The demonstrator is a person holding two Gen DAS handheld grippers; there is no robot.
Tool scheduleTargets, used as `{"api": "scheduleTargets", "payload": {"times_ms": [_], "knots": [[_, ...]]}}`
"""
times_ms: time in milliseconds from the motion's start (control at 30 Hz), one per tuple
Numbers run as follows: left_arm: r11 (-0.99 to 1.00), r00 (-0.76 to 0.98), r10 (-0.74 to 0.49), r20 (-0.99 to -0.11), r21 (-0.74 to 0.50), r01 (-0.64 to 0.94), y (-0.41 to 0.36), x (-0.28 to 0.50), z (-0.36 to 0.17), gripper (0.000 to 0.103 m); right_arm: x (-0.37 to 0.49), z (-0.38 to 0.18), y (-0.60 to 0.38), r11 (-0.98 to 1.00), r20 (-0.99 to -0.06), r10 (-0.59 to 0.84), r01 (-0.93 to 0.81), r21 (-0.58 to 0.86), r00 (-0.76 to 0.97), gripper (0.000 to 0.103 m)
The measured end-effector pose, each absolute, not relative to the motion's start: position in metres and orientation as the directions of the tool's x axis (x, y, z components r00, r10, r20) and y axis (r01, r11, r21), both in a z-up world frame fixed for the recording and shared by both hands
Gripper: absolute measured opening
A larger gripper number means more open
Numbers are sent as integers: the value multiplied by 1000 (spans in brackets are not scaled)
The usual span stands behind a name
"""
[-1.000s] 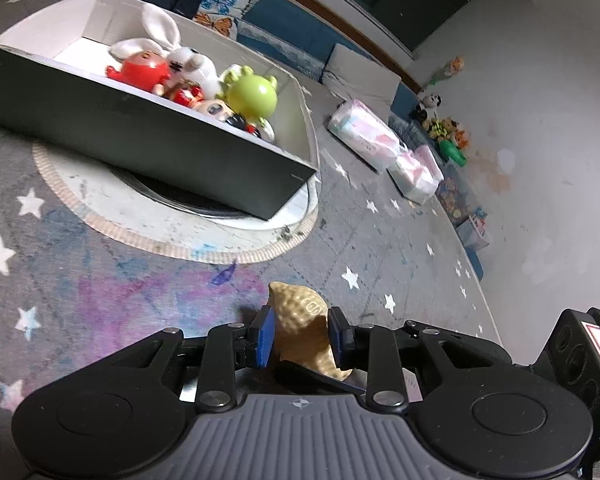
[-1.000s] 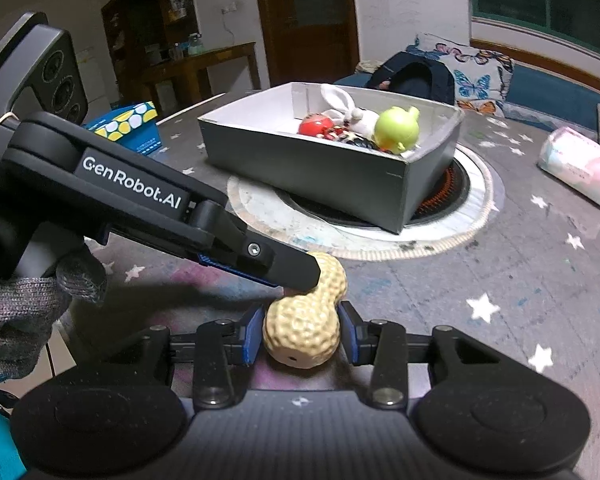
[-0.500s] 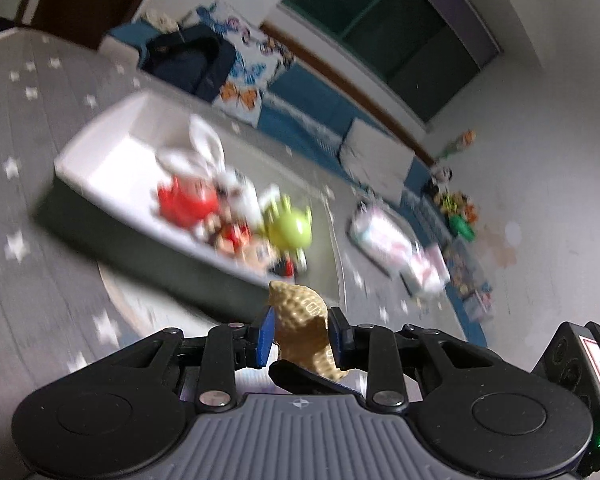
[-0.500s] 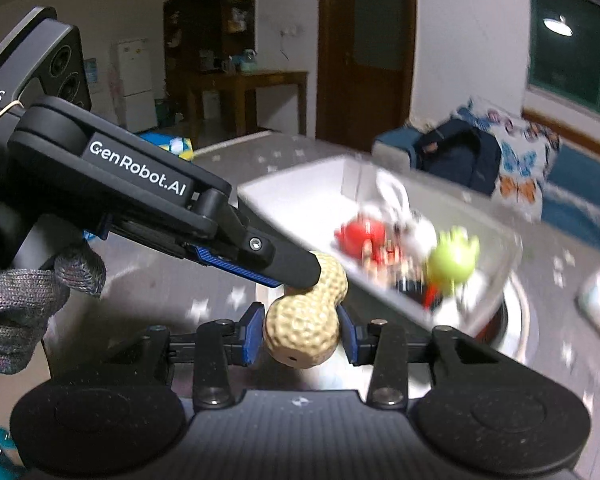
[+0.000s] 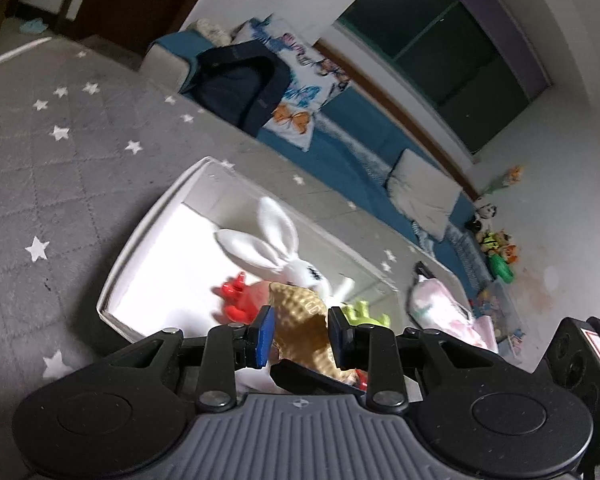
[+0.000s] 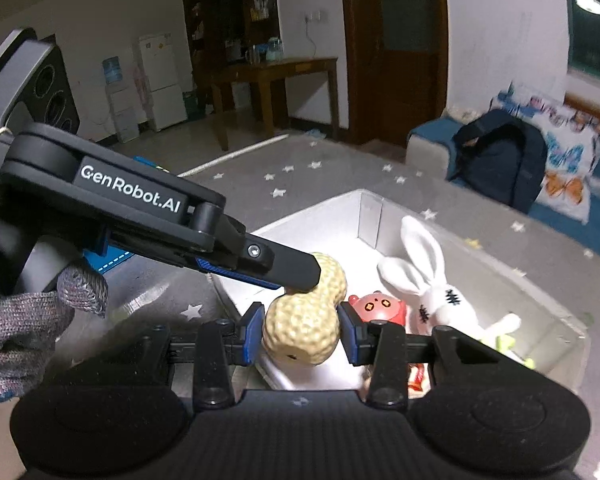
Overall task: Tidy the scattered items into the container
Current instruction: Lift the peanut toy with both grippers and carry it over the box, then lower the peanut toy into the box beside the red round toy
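Both grippers pinch one peanut toy (image 6: 304,330) over the box (image 6: 370,216): the right gripper (image 6: 300,334) on its fat lobe, the left gripper (image 5: 300,336) on the other. Only the right view shows the gloved hand (image 6: 24,320); only the left shows the green toy (image 5: 364,312) beside the rabbit (image 5: 280,248).

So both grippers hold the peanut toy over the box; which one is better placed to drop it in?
Probably right: the right gripper squeezes the peanut toy's fat end over the box's bare floor.
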State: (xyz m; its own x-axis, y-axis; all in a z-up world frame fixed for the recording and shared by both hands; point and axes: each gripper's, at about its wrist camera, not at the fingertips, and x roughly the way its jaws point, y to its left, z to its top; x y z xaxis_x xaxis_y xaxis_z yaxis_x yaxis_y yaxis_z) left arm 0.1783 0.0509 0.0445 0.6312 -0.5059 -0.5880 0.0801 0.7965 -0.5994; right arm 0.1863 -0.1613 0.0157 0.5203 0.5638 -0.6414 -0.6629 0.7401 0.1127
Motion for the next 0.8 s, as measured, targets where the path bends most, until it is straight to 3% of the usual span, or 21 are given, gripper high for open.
{"api": "scheduleTargets", "payload": {"times_ms": [333, 800], "knots": [[802, 575, -496, -650, -597, 16, 60, 209, 20, 31, 231, -10, -159, 717, -693, 603, -649, 254, 394, 39], [821, 525, -481, -702, -570, -9, 57, 225, 6, 31, 248, -26, -151, 711, -747, 571, -659, 244, 339, 39]]}}
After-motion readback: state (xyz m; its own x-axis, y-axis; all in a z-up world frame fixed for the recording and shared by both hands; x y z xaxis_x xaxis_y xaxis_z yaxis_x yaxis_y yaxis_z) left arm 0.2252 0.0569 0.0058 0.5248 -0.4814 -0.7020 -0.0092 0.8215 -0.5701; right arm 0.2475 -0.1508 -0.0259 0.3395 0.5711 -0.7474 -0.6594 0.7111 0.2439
